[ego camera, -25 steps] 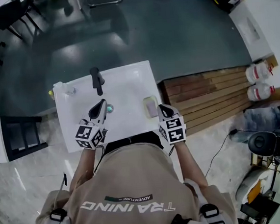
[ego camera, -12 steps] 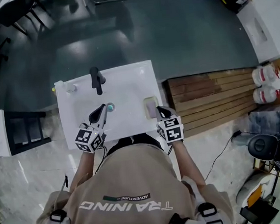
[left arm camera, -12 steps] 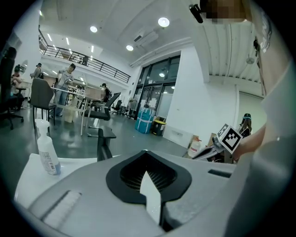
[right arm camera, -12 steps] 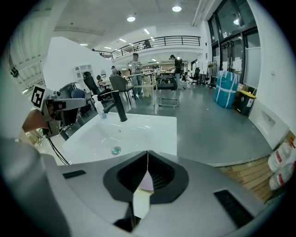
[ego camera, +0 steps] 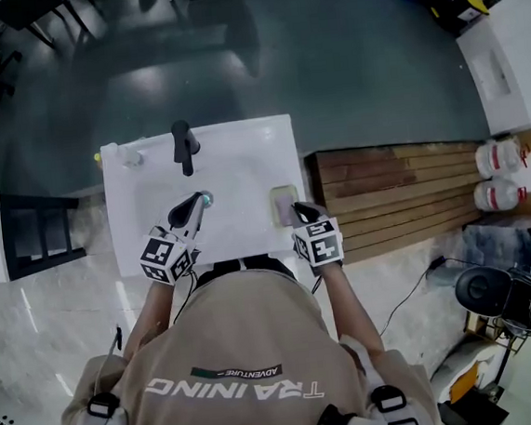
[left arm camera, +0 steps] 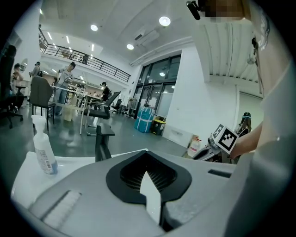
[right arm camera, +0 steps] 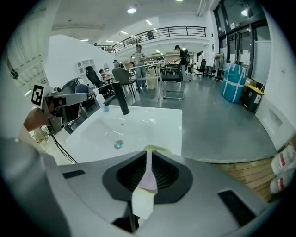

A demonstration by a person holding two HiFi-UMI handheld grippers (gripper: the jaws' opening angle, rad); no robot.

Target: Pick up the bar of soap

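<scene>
A pinkish bar of soap lies in a pale green dish on the right rim of the white sink. My right gripper hovers at the dish's near right edge, pointing steeply down, jaws shut and empty. In the right gripper view the soap shows only as a thin sliver through the slit of the right gripper, with the dish's edge just beyond. My left gripper is over the basin near the drain, shut on nothing; its closed tips show in its own view.
A black faucet stands at the sink's far side, with a small clear bottle at the far left corner. A wooden pallet lies right of the sink, with white jugs beyond it. A dark stool is at the left.
My right gripper has sunk a little and tipped further down toward the soap dish. The left gripper has stayed where it was.
</scene>
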